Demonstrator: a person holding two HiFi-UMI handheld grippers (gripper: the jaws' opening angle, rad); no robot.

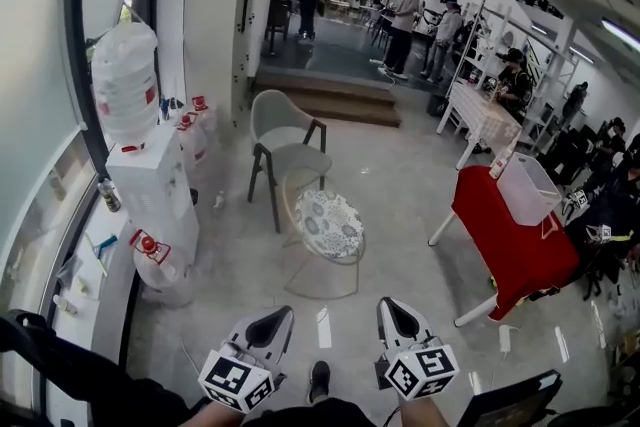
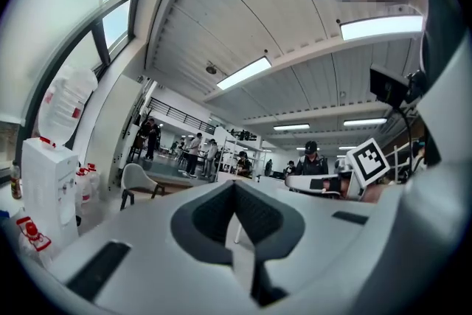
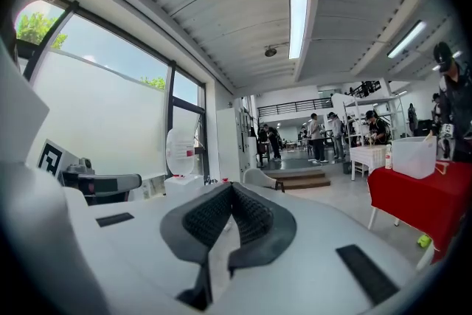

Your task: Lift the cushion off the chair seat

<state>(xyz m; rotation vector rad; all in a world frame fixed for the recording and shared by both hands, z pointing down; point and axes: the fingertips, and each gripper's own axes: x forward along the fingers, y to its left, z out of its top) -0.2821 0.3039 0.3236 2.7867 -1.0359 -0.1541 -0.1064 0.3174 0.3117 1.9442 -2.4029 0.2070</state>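
A round white cushion with a grey flower pattern lies on the seat of a thin light-framed chair, in the middle of the head view. Both grippers are low in that view, well short of the cushion and pointing at it. The left gripper has its jaws together with nothing between them, and so does the right gripper. In the left gripper view the left gripper hides the cushion. The right gripper likewise blocks it in the right gripper view.
A grey chair stands just behind the cushion chair. At the left are a water dispenser and spare bottles. A red-covered table carrying a clear box is at the right. Steps and several people are further back.
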